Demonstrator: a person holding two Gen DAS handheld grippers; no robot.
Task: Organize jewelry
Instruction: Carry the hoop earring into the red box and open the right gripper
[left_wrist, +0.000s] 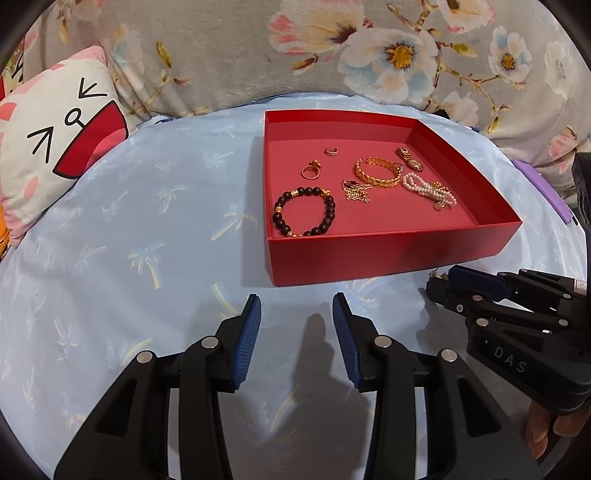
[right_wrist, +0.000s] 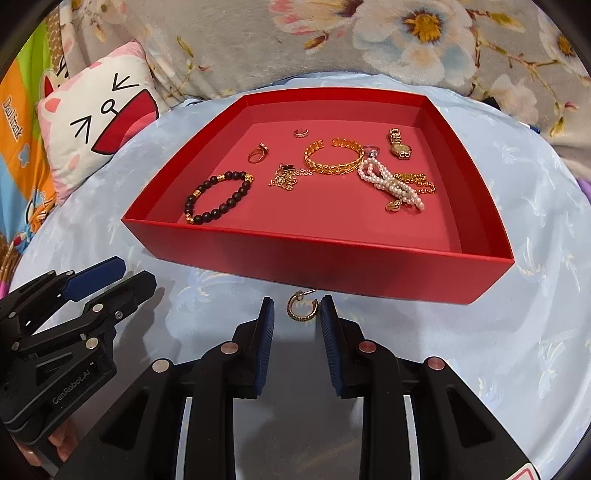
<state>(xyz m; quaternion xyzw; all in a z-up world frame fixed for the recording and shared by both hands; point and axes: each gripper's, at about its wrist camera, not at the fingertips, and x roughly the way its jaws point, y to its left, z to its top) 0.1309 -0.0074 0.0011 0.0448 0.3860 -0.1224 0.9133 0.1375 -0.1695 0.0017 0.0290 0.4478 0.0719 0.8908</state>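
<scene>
One red tray (right_wrist: 369, 264), shallow, square, matte card walls, sits on the pale blue palm-print sheet (left_wrist: 129, 221); your count inside it comes to eight pieces. One dark bead bracelet (right_wrist: 218, 197), round wooden-looking beads with gold spacers, lies in the near-left part of the floor; one gold cuff (right_wrist: 334, 157), open-ended with a braided leaf pattern, near the middle; one fine gold chain (right_wrist: 286, 179) heaped in a small tangle between the two. Two rings: a gold one (right_wrist: 257, 153) with a raised setting, and a small silvery band (right_wrist: 301, 133) behind it. One gold watch (right_wrist: 399, 144) with a link strap toward the far right; one strand of small white pearls (right_wrist: 391, 184) looped over on itself, touching a chunky gold chain (right_wrist: 417, 181) beneath it.

One piece lies outside: a gold hoop earring (right_wrist: 303, 305), twisted-rope texture with a post, flat on the sheet just in front of the tray's near wall.

Your right gripper (right_wrist: 297, 319) sits low over the sheet, jaws parted narrowly, ribbed blue pads either side of the earring without touching it; your left gripper (left_wrist: 297, 314) hovers to the left of it, jaws parted wider, nothing between them.

Behind: one cartoon-face pillow (left_wrist: 55, 147), one grey floral blanket (left_wrist: 258, 55), plush.
</scene>
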